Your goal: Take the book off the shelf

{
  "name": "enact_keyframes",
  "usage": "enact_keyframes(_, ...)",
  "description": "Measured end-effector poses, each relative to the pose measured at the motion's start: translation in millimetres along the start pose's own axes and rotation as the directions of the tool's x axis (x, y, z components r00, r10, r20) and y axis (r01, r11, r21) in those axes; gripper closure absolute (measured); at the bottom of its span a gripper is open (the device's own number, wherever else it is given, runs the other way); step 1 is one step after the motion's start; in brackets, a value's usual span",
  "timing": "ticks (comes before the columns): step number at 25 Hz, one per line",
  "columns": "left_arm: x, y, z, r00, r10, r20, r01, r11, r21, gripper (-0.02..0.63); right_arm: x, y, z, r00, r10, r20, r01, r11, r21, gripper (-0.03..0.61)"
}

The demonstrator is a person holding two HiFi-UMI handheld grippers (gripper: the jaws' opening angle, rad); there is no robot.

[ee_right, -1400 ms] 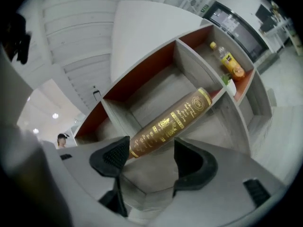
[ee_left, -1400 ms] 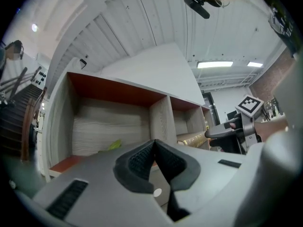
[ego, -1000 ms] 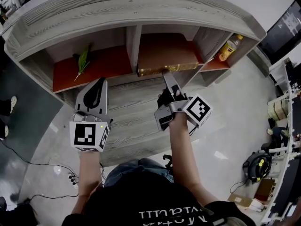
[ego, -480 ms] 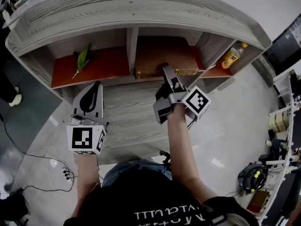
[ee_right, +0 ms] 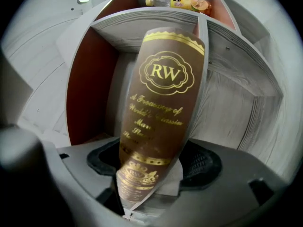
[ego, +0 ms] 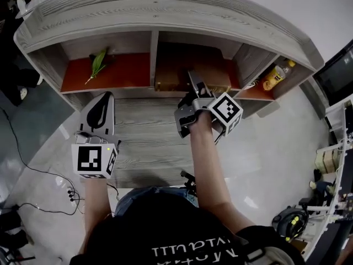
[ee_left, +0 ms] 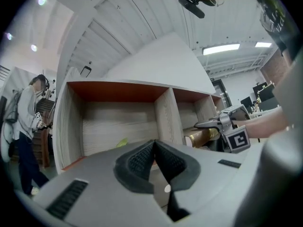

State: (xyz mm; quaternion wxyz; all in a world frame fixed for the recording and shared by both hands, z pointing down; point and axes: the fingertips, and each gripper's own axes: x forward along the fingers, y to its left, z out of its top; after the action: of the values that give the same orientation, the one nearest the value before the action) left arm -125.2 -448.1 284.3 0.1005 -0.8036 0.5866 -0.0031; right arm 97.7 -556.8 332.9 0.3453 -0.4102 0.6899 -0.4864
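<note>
right gripper point(ee_right: 156, 167): fingers opening, pads on the book point(ee_right: 163, 93) between them | left gripper point(ee_left: 154, 144): fingers clenched together | shelf point(ego: 165, 7): ahead of both fingertips

Green leaf point(ego: 98, 65): long, narrow, lying flat. Well apart from it, off to the right, bottle point(ego: 274, 76) of orange drink with yellow label. Pale glossy floor point(ego: 265, 148) below, thin black cables point(ego: 33, 173) trailing across it at left. Black-and-yellow coiled item point(ego: 292, 222) at lower right, too small to identify. Dark screen point(ego: 337, 73) at right edge. In left gripper view, person point(ee_left: 26, 126) standing at far left, grey top, dark trousers. Strip lights point(ee_left: 222, 48) lit overhead.
</note>
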Motion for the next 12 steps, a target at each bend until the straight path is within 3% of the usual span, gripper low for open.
enact_keyframes(12, -17, 2, 9, 0.998, 0.062, -0.006, -0.062, 0.997, 0.034, 0.603, 22, -5, 10, 0.998, -0.044, 0.042, 0.043, 0.999, 0.029, 0.235)
